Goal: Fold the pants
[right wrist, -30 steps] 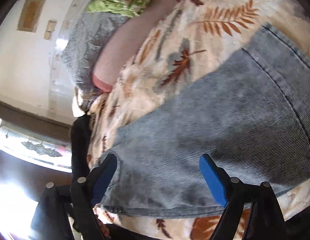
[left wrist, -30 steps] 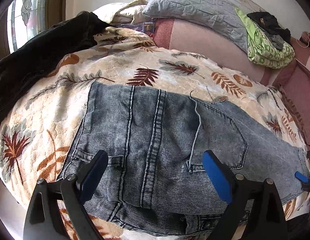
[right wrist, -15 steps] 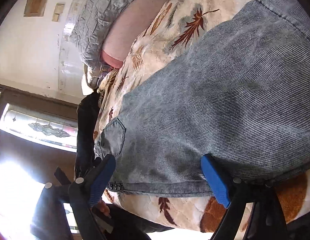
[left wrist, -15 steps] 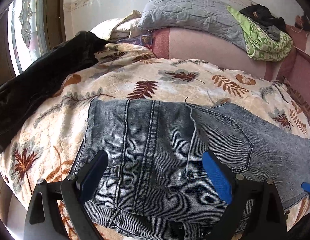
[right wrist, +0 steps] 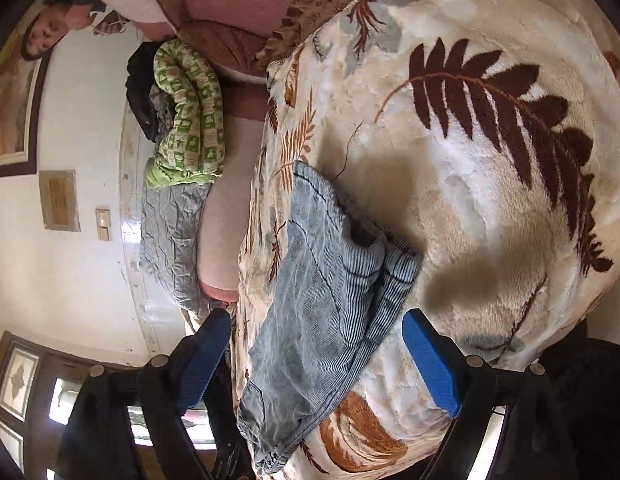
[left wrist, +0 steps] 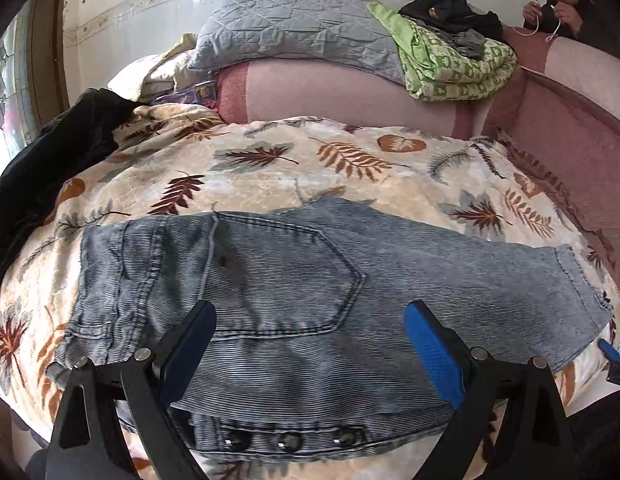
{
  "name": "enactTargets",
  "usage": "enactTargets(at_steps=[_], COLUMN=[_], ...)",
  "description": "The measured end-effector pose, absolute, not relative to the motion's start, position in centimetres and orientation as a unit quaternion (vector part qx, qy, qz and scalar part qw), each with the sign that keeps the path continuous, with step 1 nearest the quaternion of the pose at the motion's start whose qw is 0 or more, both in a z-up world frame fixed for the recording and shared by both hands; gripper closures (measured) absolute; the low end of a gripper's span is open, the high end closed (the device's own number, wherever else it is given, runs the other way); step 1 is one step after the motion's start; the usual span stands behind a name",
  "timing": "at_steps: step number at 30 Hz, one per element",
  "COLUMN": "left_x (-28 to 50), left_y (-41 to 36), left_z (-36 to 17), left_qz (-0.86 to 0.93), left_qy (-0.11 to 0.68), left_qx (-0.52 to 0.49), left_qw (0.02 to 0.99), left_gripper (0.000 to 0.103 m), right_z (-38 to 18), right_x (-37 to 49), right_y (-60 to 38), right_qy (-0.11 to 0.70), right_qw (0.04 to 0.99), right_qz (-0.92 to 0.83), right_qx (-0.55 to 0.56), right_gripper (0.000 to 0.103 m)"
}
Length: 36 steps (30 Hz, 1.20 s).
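The jeans [left wrist: 293,280] lie folded on the leaf-print blanket [left wrist: 350,160] on the bed, back pocket up, waistband buttons at the near edge. The left hand-held gripper [left wrist: 310,344] hangs over them with jaws spread wide, grasping nothing. The right hand-held gripper [right wrist: 316,356] (rolled sideways) is likewise released, its blue pads either side of the jeans' hem end [right wrist: 334,264] without pressing it. A green quilt [left wrist: 450,68] and grey pillow [left wrist: 293,40] sit behind.

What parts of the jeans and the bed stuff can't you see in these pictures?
- Jeans: left wrist view, the waistband's near edge is hidden behind the left gripper.
- Jeans' underlayers: both views, covered by the top fold.
- Black garment: left wrist view, cut off by the picture's left edge.
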State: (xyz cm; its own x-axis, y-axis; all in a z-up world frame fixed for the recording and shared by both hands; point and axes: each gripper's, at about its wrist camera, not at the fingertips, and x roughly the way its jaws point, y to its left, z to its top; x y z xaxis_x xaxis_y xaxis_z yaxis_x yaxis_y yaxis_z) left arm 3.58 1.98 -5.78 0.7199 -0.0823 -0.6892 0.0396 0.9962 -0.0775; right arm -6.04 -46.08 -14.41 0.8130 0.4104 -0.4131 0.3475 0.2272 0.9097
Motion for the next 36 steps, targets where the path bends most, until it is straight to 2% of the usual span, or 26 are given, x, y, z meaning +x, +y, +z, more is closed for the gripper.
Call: enactTargets(at_steps=[9, 11, 13, 15, 19, 21, 26, 31, 33, 36], left_x=[3.6, 3.6, 3.7, 3.9, 4.9, 5.7, 8.0, 9.5, 8.8, 8.9], left_y=[-0.1, 0.1, 0.2, -0.2, -3.6, -6.2, -11.8, -16.1, -16.4, -16.6], left_z=[-6.7, -7.1, -7.4, -7.6, -7.1, -6.7, -6.6, -11.6, -11.8, -11.8], left_qz=[-0.063, -0.061, -0.06, -0.06, -0.082, -0.089, -0.092, -0.08, -0.07, -0.069], left_qy=[0.398, 0.404, 0.409, 0.414, 0.416, 0.422, 0.434, 0.505, 0.475, 0.48], left_qx=[-0.066, -0.068, -0.079, -0.085, -0.068, -0.039, -0.009, 0.073, 0.084, 0.092], left_qw=[0.913, 0.91, 0.907, 0.904, 0.903, 0.901, 0.896, 0.857, 0.873, 0.87], left_gripper=[0.008, 0.008, 0.008, 0.008, 0.008, 0.008, 0.008, 0.007, 0.004, 0.004], right_z=[-14.3, -14.8, -15.5, -15.9, -15.6, -15.7, -15.6, -15.6, -15.7, -15.6], right_x=[-3.6, -3.7, -4.0, -4.3, -4.0, -4.1, -4.2, -4.3, -4.3, -4.2], right_y=[-46.5, -46.8, -47.3, -47.6, -47.4, -47.5, -47.4, -47.3, -47.3, -47.2], right_qy=[0.324, 0.326, 0.33, 0.332, 0.339, 0.34, 0.337, 0.338, 0.34, 0.344], right_qw=[0.731, 0.723, 0.712, 0.711, 0.725, 0.728, 0.737, 0.74, 0.741, 0.745], right_qz=[-0.019, -0.031, -0.044, -0.045, -0.045, -0.046, -0.043, -0.04, -0.038, -0.039], right_qx=[0.6, 0.608, 0.619, 0.618, 0.598, 0.594, 0.585, 0.58, 0.578, 0.571], right_gripper=[0.017, 0.026, 0.051, 0.059, 0.059, 0.064, 0.065, 0.065, 0.065, 0.065])
